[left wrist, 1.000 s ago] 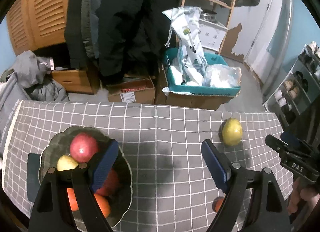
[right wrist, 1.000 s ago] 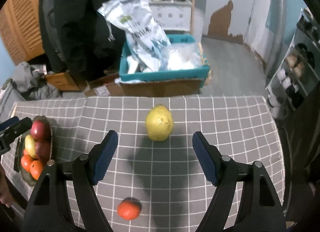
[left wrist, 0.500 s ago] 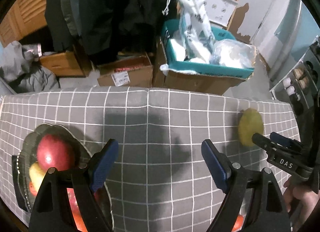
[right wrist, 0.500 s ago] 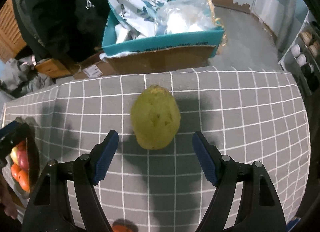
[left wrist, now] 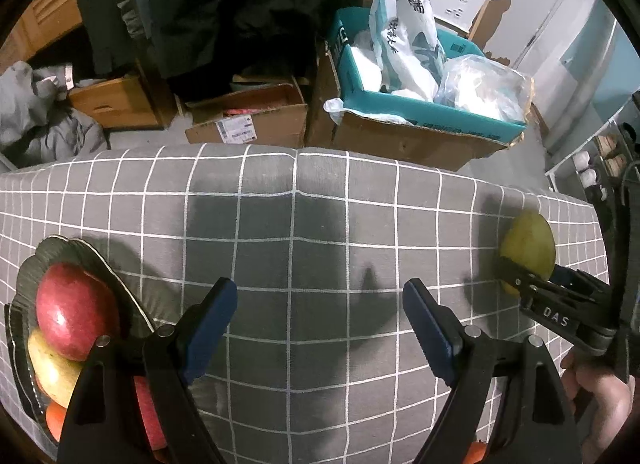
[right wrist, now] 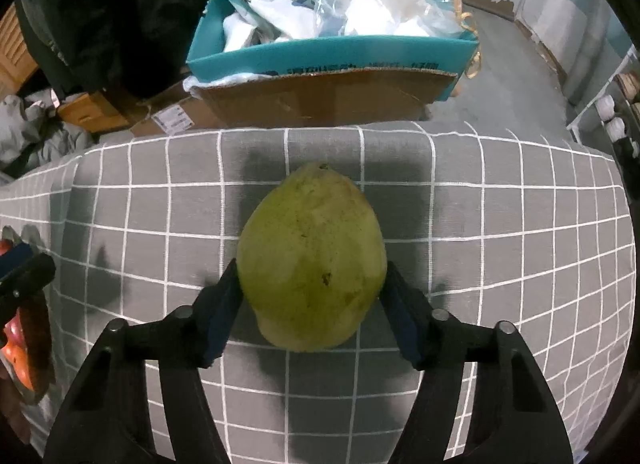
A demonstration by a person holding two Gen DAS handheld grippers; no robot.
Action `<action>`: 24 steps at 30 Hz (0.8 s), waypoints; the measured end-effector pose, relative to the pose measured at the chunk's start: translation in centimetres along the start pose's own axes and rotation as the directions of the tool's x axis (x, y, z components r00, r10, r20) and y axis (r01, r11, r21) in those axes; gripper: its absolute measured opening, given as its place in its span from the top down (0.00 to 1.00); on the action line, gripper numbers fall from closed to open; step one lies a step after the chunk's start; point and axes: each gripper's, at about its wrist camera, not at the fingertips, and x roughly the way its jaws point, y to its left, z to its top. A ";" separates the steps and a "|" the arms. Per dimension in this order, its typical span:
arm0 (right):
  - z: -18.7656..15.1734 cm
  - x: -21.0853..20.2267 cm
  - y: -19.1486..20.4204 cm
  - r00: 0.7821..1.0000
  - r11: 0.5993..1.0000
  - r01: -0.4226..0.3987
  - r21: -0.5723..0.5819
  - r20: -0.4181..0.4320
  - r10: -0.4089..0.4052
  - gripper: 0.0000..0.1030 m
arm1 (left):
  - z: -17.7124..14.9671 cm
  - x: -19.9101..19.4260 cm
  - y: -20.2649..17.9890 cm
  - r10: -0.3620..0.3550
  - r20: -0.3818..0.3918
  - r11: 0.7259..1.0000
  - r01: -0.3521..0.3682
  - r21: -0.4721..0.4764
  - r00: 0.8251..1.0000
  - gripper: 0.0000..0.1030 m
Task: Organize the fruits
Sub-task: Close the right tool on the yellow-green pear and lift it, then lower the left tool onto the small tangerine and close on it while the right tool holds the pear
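Right gripper (right wrist: 310, 306) fingers closing on the yellow-green pear-shaped fruit (right wrist: 312, 256) on the grey checked-cloth worktop (right wrist: 500, 264); left gripper (left wrist: 318, 328) open, empty.

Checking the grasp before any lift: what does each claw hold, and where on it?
The right claw is closing on the yellow-green fruit, its pads against the two sides of the wide lower body. The left claw holds nothing.

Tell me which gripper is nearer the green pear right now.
Right. The right gripper has the green pear between its closing jaws, pads against its sides. The left gripper hangs open over bare tablecloth, with the pear well off to its right.
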 end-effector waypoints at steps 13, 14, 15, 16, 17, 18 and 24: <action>-2.9 -1.7 0.2 1.000 1.000 0.016 -0.001 0.014 -0.016 0.38 | -1.6 -2.4 -0.9 -0.050 0.005 0.999 0.050 0.006 0.999 0.16; -3.3 -2.0 0.2 1.000 1.000 0.016 -0.004 0.016 -0.016 0.38 | -1.8 -2.7 -1.0 -0.055 0.005 0.998 0.055 0.007 0.998 0.16; -3.7 -2.4 0.2 1.000 1.000 0.016 -0.006 0.019 -0.016 0.38 | -2.1 -3.0 -1.2 -0.061 0.005 0.998 0.061 0.008 0.998 0.16; -4.3 -3.0 0.3 1.000 1.000 0.017 -0.007 0.025 -0.017 0.38 | -2.4 -3.3 -1.3 -0.065 0.006 0.998 0.065 0.012 0.998 0.16; -4.6 -3.4 0.3 0.999 1.000 0.018 -0.010 0.028 -0.018 0.38 | -2.7 -3.5 -1.5 -0.067 0.006 0.998 0.067 0.016 0.998 0.16; -4.9 -3.7 0.3 0.999 1.000 0.019 -0.012 0.030 -0.018 0.38 | -3.0 -3.7 -1.6 -0.069 0.007 0.997 0.069 0.019 0.998 0.16; -7.5 -6.5 0.0 0.998 0.999 0.032 -0.016 0.053 -0.031 0.38 | -5.3 -5.2 -2.7 -0.108 0.001 0.994 0.108 0.036 0.994 0.16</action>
